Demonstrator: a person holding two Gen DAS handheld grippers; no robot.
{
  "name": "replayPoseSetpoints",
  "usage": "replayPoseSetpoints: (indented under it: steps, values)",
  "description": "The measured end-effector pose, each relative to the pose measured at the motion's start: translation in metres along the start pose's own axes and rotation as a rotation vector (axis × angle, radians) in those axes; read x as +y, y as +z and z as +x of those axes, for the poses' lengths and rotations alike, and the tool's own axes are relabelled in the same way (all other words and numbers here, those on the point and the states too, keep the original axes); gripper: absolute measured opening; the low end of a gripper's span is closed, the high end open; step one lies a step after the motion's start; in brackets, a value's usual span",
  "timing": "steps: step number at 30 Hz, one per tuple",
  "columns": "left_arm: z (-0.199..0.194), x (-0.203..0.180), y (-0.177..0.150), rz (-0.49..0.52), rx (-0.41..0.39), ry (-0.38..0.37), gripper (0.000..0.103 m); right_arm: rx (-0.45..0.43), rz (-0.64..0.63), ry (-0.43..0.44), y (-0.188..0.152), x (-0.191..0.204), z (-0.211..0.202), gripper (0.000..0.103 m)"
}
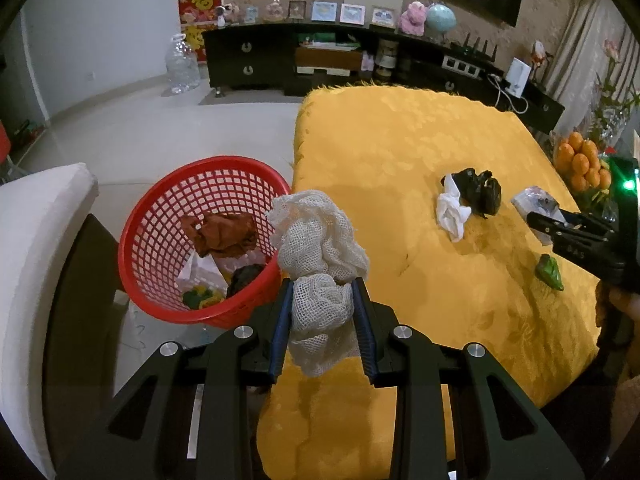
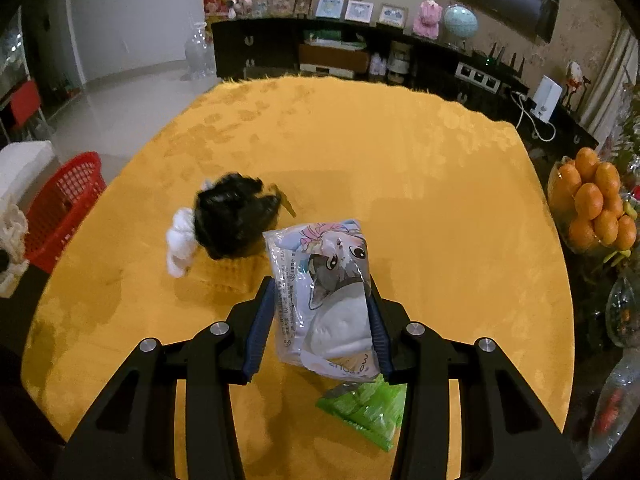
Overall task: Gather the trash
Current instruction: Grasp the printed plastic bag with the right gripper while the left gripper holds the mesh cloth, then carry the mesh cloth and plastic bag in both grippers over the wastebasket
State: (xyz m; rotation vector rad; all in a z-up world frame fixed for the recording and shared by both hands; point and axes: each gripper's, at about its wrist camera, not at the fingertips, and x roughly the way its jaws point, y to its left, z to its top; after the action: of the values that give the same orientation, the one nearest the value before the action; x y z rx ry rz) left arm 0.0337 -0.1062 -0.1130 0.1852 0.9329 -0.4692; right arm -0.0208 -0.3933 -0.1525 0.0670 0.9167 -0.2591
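Observation:
My left gripper (image 1: 323,292) is shut on a crumpled white mesh cloth (image 1: 320,240), held above the table's left edge beside the red basket (image 1: 160,200). The basket holds brown paper (image 1: 222,234) and other scraps. My right gripper (image 2: 322,292) is closed around a clear cartoon-cat wrapper (image 2: 326,280), which also shows in the left wrist view (image 1: 536,200). A black crumpled wad (image 2: 234,214) with a white tissue (image 2: 180,242) lies on the yellow tablecloth (image 2: 360,152). A green wrapper (image 2: 366,410) lies under the right gripper.
A bowl of oranges (image 2: 592,204) stands at the table's right edge, with glassware beside it. A white chair (image 1: 36,240) stands left of the basket. A dark sideboard (image 1: 320,56) lines the far wall.

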Motion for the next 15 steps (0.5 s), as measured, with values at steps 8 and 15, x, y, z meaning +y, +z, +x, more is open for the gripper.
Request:
replayPoseSetpoints:
  steps: [8, 15]
  values:
    - [-0.010, 0.005, 0.004, -0.022, -0.023, 0.009, 0.028, -0.052, 0.015, 0.023, 0.010, 0.008, -0.032, 0.042]
    - [-0.021, 0.012, 0.008, -0.043, -0.051, 0.019, 0.028, -0.096, 0.011, 0.051, 0.020, 0.018, -0.056, 0.042]
